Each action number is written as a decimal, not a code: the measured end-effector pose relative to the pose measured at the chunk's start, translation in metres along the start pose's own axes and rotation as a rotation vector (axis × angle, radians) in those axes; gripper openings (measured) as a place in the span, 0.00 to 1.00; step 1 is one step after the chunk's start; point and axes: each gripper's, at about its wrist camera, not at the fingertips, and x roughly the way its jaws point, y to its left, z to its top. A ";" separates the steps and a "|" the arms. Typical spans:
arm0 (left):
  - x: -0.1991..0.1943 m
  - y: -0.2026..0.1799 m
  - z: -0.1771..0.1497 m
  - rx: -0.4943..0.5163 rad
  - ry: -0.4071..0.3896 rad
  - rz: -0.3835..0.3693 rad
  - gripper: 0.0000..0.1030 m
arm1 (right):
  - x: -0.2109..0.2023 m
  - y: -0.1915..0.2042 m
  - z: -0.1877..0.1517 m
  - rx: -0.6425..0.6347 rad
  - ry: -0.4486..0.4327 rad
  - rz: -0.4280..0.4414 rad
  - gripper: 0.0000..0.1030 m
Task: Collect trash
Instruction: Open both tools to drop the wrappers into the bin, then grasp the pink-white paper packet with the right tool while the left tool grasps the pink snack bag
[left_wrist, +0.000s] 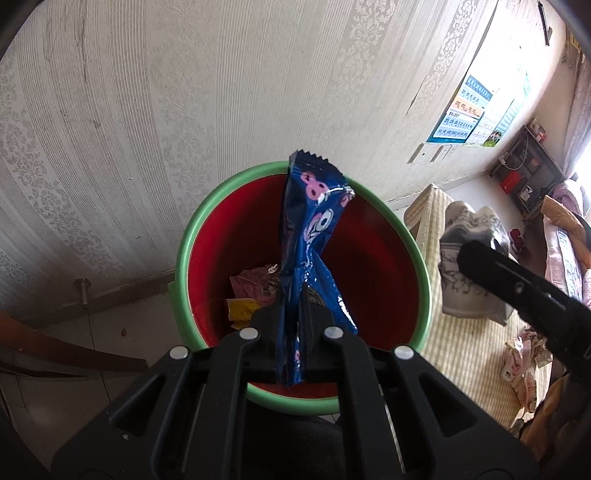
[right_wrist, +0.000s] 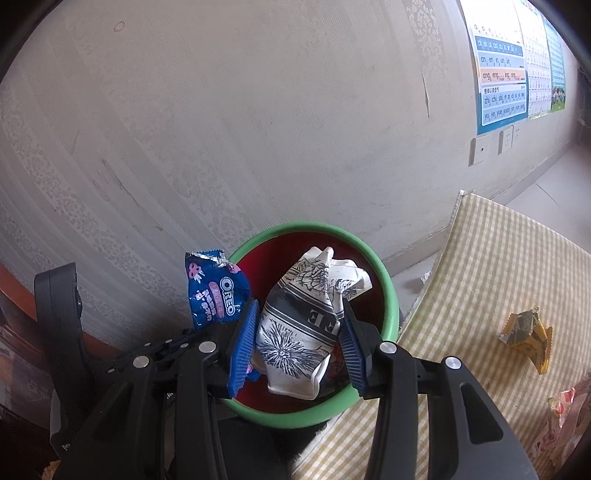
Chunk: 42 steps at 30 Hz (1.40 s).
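Trouble is most likely at the drop. Your left tongs are clenched on the blue Oreo wrapper, which stands tall over the bin, its top reaching past the far rim toward the wall; let go while it leans that way and I judge it could flop outside. Your right tongs grasp a crumpled white printed paper cup between the blue pads above the same red-lined, green-rimmed bin. The two tongs crowd one opening, so they could knock each other or tip the bin as you release. The springy cup may also bounce off the rim.

By count: one bin, already holding at least two scraps, one pink and one yellow. Two pieces are in your tongs. On the checked cloth beside the bin lie one yellow wrapper and a pink-patterned piece at the edge, whose number I cannot tell.
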 end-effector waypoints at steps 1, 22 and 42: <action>0.000 0.000 0.000 -0.001 0.001 0.001 0.04 | 0.001 0.000 0.001 0.003 -0.001 0.004 0.42; -0.019 -0.026 -0.020 0.082 -0.017 0.020 0.40 | -0.064 -0.044 -0.043 0.140 -0.061 0.007 0.52; -0.043 -0.152 -0.087 0.309 0.052 -0.182 0.43 | -0.120 -0.224 -0.148 0.157 0.239 -0.448 0.56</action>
